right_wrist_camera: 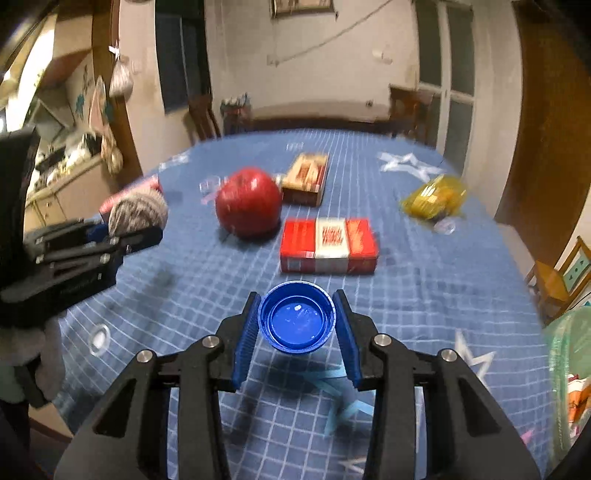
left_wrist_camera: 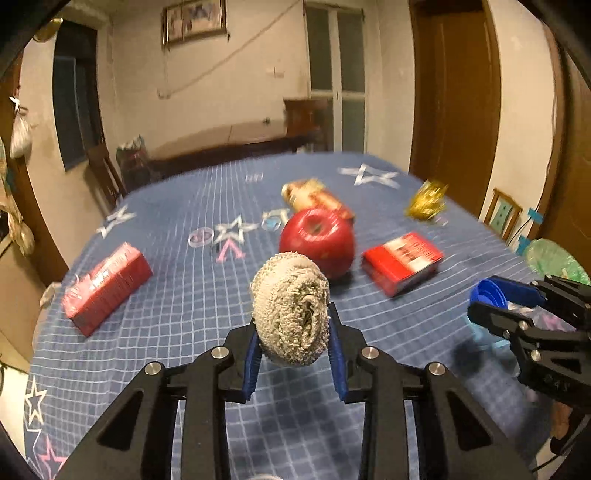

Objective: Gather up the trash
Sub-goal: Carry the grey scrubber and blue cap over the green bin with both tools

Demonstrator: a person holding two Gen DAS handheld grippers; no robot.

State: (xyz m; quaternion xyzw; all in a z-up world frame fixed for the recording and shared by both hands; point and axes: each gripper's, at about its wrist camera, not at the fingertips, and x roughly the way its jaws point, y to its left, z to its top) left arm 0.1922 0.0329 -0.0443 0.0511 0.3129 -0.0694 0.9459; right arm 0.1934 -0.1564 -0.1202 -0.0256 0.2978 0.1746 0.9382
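Right up front, the left gripper (left_wrist_camera: 293,332) has its jaws clamped on a grey-beige woolly ball (left_wrist_camera: 290,308), a rough, looped, fuzzy wad with a dark crease in its face, held clear above the cloth. Over on the other side, the right gripper (right_wrist_camera: 297,328) has its blue pads pressed on either side of a blue bottle cap (right_wrist_camera: 297,321), open side towards the camera, a few pale flecks inside, and its shadow falls on the cloth below!

Beneath them both, the table (left_wrist_camera: 177,288) wears a blue cloth with a white grid and printed stars. It sits in a dim, yellow-lit room: pale walls, a framed picture (left_wrist_camera: 194,20) high up, a glazed door (left_wrist_camera: 336,77) at the back, a brown wooden door (left_wrist_camera: 456,99) to the right.

The table's far edge curves away before a dark bench and chairs; there is open cloth in the near half, under both grippers.

Further out lies the rest: a red apple (left_wrist_camera: 317,242) in the middle, a red box (left_wrist_camera: 402,260) just right of it, another red box (left_wrist_camera: 105,284) well off to the left, a tan carton (left_wrist_camera: 317,199) behind the apple, touching or nearly so, and a crumpled yellow wrapper (left_wrist_camera: 426,201) near the right edge. A green plastic bag (left_wrist_camera: 554,260) shows at the far right, past the table's edge.
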